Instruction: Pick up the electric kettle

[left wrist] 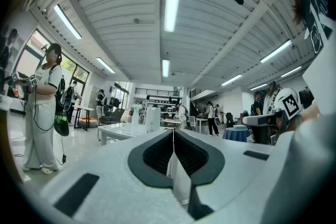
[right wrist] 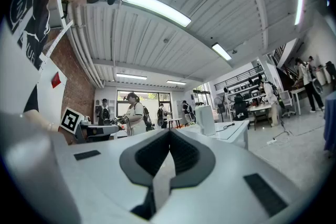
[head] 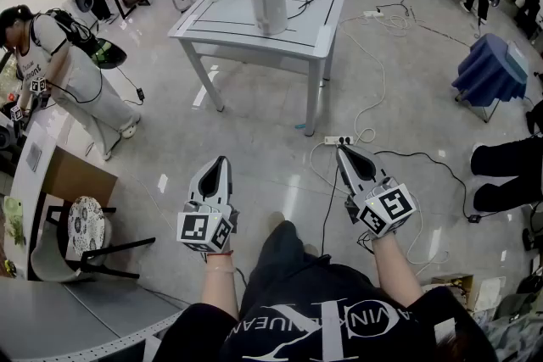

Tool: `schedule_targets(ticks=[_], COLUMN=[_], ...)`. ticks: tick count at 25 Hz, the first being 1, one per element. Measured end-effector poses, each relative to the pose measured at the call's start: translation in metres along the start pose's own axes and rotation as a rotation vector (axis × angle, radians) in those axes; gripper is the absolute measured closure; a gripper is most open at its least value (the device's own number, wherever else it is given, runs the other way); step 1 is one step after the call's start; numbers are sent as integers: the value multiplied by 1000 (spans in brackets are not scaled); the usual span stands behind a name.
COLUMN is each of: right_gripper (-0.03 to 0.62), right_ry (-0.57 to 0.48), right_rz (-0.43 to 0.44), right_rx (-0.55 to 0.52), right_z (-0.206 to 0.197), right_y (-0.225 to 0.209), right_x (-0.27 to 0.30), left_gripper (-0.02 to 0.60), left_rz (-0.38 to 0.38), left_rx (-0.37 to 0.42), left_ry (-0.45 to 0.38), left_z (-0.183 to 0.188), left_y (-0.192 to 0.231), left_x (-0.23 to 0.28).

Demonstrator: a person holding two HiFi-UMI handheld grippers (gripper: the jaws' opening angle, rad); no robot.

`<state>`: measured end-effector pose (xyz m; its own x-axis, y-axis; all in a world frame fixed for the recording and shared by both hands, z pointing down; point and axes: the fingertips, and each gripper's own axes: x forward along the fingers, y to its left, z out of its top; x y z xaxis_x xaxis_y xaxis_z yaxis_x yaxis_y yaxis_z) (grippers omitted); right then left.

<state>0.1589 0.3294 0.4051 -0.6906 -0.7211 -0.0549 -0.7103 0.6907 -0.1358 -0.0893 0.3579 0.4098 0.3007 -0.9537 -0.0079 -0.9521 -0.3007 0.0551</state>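
Kettle (head: 268, 2), white and upright, stands near the middle of a grey tabletop (head: 219, 19) at the far side of the room, with a dark cord (head: 307, 1) lying on the surface just beside it. A wide stretch of bare floor (head: 254, 140) separates it from the person, who holds both grippers low and level, well apart from the table.

The left gripper (head: 223, 160) has its jaws pressed together with nothing between them. The right gripper (head: 341, 150) is closed and empty in the same way.

From the head view, the kettle lies straight ahead, on a line that runs between the two grippers and slightly closer to the left one. The left gripper view puts the kettle (left wrist: 153, 119) just left of its closed tips (left wrist: 173, 134). The right gripper view puts the kettle (right wrist: 205, 119) to the right of its own tips (right wrist: 169, 136).

Neither hand looks meaningfully nearer, so a walk forward seems to be needed before any reach. At this distance the side carrying the handle cannot be made out with confidence, which leaves the choice of hand open.
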Motion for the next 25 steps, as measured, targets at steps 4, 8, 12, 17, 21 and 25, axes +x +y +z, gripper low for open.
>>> schedule_targets(ticks=[4,8,12,17,21,25], right_gripper=[595,595,595,595,595,595], right_ry=[0,-3,-4,-8,4,16], right_rz=[1,7,11,19,24,25], right_rx=[7,5,3,-3,10,21], right_z=[-2,-1,1,2,-2,-11], right_y=[0,2,2,2,4,-2], right_x=[0,2,4,2,0,-2], left_gripper=[571,571,571,571,569,540], left_rz=[-7,-1,-1,-28,-65,-70], left_rx=[6,10,14,20,-8,-32], left_ry=[0,-6,-21,-31,-45,-58], left_z=[0,3,10,18,22,22], left_y=[-3,0,2,-4,-11,-15], left_x=[2,3,5,10,12,16])
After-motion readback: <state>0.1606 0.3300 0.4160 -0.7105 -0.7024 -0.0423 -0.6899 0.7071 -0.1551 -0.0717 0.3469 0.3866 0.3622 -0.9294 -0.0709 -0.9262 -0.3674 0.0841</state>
